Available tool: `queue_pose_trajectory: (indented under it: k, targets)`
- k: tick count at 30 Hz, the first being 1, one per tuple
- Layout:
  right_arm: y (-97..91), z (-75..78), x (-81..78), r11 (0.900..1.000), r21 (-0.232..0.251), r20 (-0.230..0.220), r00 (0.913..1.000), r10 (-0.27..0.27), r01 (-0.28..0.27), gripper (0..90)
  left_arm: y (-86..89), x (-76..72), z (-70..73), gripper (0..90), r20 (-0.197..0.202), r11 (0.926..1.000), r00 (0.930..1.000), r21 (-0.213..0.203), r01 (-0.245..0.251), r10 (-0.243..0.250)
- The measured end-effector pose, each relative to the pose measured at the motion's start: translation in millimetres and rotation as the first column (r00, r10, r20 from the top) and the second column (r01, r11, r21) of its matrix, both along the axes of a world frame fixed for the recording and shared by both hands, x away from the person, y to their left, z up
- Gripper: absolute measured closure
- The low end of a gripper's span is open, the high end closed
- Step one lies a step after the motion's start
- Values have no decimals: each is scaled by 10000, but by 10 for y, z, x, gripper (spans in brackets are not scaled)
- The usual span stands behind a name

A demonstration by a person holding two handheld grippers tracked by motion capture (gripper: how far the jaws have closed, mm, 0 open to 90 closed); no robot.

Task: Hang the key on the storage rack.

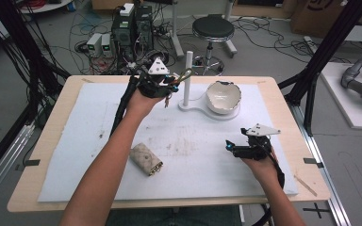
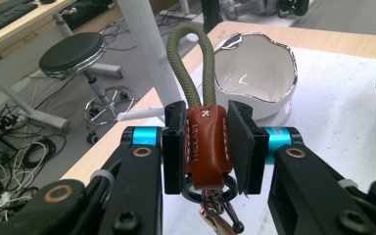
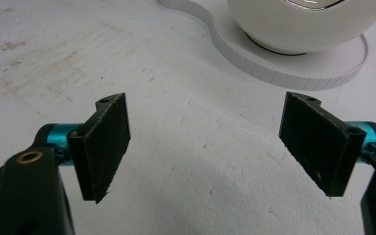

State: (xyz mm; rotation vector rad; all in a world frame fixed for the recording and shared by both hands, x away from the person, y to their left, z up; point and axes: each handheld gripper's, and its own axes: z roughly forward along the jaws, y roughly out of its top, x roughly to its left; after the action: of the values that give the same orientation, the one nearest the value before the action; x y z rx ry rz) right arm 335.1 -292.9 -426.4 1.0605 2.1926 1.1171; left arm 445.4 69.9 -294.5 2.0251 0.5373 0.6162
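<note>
My left gripper (image 2: 205, 147) is shut on a brown leather keychain (image 2: 204, 142) with an olive cord loop (image 2: 192, 58) rising from it and metal clips hanging below. In the high view the left gripper (image 1: 172, 81) holds it in the air just left of a white upright peg (image 1: 188, 75). The peg stands on a white base (image 1: 207, 111) that also carries a white bowl (image 1: 223, 96) with a wavy silver rim. My right gripper (image 3: 210, 147) stands open above the white mat, nothing between its jaws; in the high view the right gripper (image 1: 229, 146) is at the front right.
A beige patterned roll-shaped pouch (image 1: 146, 159) lies on the white mat (image 1: 75, 155) near the front middle. Beyond the table's far edge are a black stool (image 1: 212, 29), computer boxes (image 1: 132, 26) and floor cables. Black frame posts stand at both sides.
</note>
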Motion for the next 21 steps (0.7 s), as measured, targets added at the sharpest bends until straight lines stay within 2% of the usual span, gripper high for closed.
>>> queue_pose_trajectory:
  k: [2, 4, 7, 10, 12, 15, 17, 21]
  targets:
    - [-9, -4, -1, 10000, 7, -2, 10000, -23, 23, 195, -2, 3, -11, 643, 25, 10000, 10000, -60, -43, 43]
    - [-14, 0, -7, 10000, 48, -24, 10000, -55, 55, 195, 9, 4, -9, 548, -50, 9998, 9999, -164, -151, 150]
    - [-16, 3, -8, 10000, 54, 21, 10000, -78, 78, 195, 32, -5, -4, 479, -73, 9995, 9998, -251, -204, 202]
    - [-9, 6, -14, 10000, 68, 57, 10000, -44, 44, 195, 120, -57, -17, 429, -224, 9981, 9995, -568, -221, 208]
    - [-9, 9, -15, 10000, 31, 130, 9999, -72, 71, 195, 195, -94, -34, 370, -267, 9978, 9994, -619, -251, 235]
    - [-9, 16, -16, 10000, 42, 172, 9998, -88, 88, 195, 327, -157, -72, 335, -400, 9977, 9989, -617, -288, 264]
    - [-5, 17, -17, 10000, 68, 187, 9998, -60, 58, 195, 424, -201, -109, 314, -504, 9964, 9983, -780, -324, 285]
    - [4, 19, -24, 9999, 71, 179, 9998, -87, 86, 195, 618, -307, -208, 264, -911, 9916, 9947, -1162, -577, 472]
